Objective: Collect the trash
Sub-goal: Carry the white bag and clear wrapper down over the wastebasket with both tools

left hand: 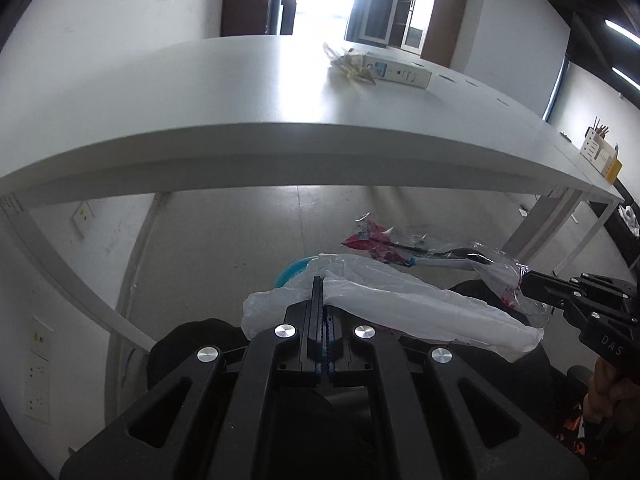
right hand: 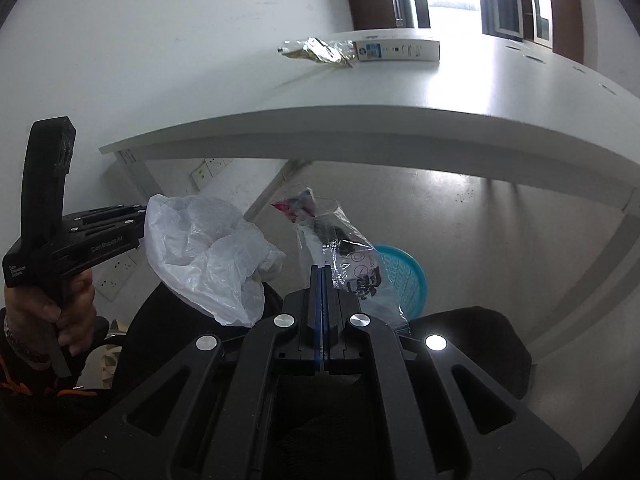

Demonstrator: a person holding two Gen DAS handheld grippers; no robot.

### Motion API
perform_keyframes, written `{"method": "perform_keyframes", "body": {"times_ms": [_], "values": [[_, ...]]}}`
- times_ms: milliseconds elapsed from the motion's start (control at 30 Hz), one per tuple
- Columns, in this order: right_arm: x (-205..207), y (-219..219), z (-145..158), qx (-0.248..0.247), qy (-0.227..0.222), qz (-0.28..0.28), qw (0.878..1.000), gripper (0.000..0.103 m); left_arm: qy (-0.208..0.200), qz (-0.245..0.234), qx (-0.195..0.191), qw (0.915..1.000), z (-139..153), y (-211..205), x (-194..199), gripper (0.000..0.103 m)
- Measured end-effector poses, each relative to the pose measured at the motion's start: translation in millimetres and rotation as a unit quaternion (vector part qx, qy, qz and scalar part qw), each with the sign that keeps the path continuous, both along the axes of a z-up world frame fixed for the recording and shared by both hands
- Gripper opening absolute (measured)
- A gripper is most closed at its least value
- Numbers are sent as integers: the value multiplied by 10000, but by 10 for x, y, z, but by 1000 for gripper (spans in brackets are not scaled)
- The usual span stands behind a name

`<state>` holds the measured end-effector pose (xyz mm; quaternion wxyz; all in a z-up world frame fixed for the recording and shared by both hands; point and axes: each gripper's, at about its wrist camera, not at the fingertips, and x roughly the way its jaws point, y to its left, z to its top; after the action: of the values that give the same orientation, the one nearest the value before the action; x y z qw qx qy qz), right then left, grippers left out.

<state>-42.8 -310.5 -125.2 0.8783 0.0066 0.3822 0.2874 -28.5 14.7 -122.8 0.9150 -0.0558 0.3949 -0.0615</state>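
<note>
Beneath a white table (left hand: 240,136), a white plastic bag (left hand: 400,300) is clamped in the shut left gripper (left hand: 318,280) and a clear wrapper (right hand: 344,240) in the shut right gripper (right hand: 322,268); a blue basket (right hand: 404,276) waits at one o'clock, while a foil wrapper (right hand: 316,50) and box (right hand: 396,51) remain uncollected at twelve.

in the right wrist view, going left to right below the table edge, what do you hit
the person's hand on the left gripper → white plastic bag held in its jaws → clear printed wrapper pinched by the right gripper → blue basket
</note>
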Motion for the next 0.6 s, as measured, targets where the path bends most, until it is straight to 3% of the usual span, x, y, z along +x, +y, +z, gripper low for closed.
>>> {"method": "perform_keyframes", "body": {"times_ms": [300, 600], "values": [[307, 16, -523, -137, 572, -216, 9980, 0, 455, 39, -52, 9989, -529, 24, 355, 0], [893, 160, -994, -361, 968, -600, 9928, 0, 1068, 423, -92, 9933, -1076, 62, 956, 0]]}}
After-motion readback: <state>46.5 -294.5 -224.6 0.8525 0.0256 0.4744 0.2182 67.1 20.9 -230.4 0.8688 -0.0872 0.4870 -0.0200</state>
